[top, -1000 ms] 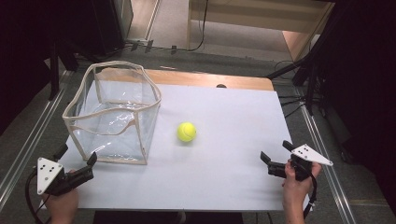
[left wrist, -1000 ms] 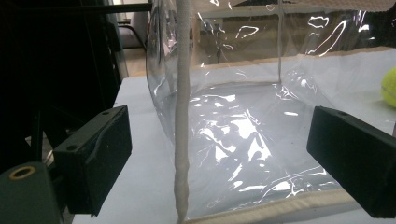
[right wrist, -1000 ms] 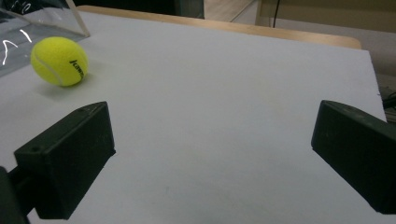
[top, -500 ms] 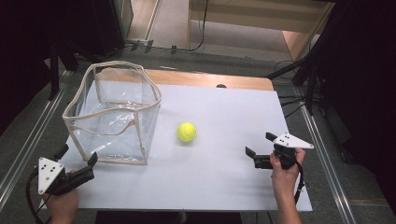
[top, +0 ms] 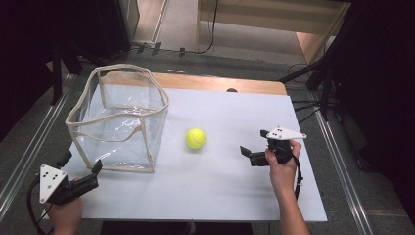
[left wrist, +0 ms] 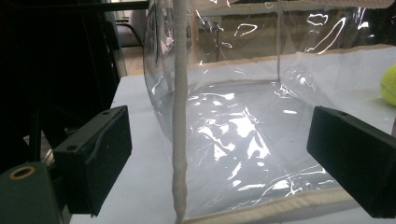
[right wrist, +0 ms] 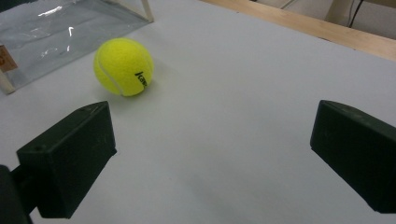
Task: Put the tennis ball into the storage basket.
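A yellow tennis ball (top: pixel 195 138) lies on the white table (top: pixel 230 196), just right of a clear plastic box (top: pixel 120 117) with beige trim. My right gripper (top: pixel 253 143) is open, low over the table to the right of the ball and apart from it. In the right gripper view the ball (right wrist: pixel 123 66) sits ahead and left of the open right gripper (right wrist: pixel 212 149). My left gripper (top: pixel 80 162) is open near the box's front left corner. In the left gripper view the left gripper (left wrist: pixel 219 158) faces the box's corner seam (left wrist: pixel 180 116), and the ball (left wrist: pixel 388 84) peeks in at the right edge.
A wooden strip (top: pixel 220 83) runs along the table's far edge. Metal rails (top: pixel 29 152) flank the table on the floor, with dark stands and cables (top: pixel 323 83) at the back right. The box's clear wall (right wrist: pixel 51 28) shows at the upper left of the right gripper view.
My right gripper has moved left and a little away from the front edge, closer to the ball. The left gripper, the ball and the box have stayed put.
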Motion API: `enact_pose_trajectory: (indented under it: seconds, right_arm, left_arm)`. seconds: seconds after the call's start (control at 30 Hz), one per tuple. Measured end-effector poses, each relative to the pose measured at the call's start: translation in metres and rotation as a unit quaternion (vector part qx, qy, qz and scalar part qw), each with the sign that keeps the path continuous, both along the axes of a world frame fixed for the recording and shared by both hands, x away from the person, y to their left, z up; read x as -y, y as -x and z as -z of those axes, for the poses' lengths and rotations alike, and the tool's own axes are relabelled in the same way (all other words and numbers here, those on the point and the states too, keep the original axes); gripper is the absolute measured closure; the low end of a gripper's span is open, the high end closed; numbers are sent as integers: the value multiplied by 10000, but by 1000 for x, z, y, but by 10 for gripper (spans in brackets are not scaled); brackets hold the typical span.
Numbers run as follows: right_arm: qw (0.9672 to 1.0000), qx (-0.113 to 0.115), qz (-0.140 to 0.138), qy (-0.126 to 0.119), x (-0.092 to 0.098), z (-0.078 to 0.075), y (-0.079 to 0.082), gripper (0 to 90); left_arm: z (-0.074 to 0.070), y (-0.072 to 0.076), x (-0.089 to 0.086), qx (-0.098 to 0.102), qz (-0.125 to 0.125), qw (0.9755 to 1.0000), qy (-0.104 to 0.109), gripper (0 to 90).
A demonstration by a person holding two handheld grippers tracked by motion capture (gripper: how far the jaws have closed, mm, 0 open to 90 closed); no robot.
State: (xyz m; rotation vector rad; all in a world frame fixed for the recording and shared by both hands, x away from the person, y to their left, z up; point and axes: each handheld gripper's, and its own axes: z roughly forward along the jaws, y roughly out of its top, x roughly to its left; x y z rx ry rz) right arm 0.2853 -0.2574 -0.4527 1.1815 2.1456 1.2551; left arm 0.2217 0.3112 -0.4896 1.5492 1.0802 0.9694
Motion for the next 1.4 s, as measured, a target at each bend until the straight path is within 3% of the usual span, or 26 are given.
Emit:
enact_pose_trajectory:
  seconds: [0.63,0.77,0.97,1.27,1.37,1.4]
  right_arm:
    - [9979,-237,-532,288,-46,-11,-38,0]
    - [9968,-332,-611,400,-55,-11,-44,0]
    - [9929,-472,-867,669,-77,-15,-53,0]
    - [9886,-709,-990,886,-97,-13,-67,0]
    - [9866,-752,-1070,971,-105,-11,-73,0]
    - [9846,-821,-1113,1067,-111,-10,-76,0]
  left_arm:
    - [0,0,0,-31,-1,10000,21,69]
    - [-1,-2,-3,-74,-21,9999,144,69]
    - [-1,-2,-3,-66,12,9998,169,69]
    - [-1,-2,-4,-104,11,9997,220,69]
    - [-1,-2,-4,-112,3,9997,210,69]
    - [-1,-2,-4,-106,13,9997,212,69]
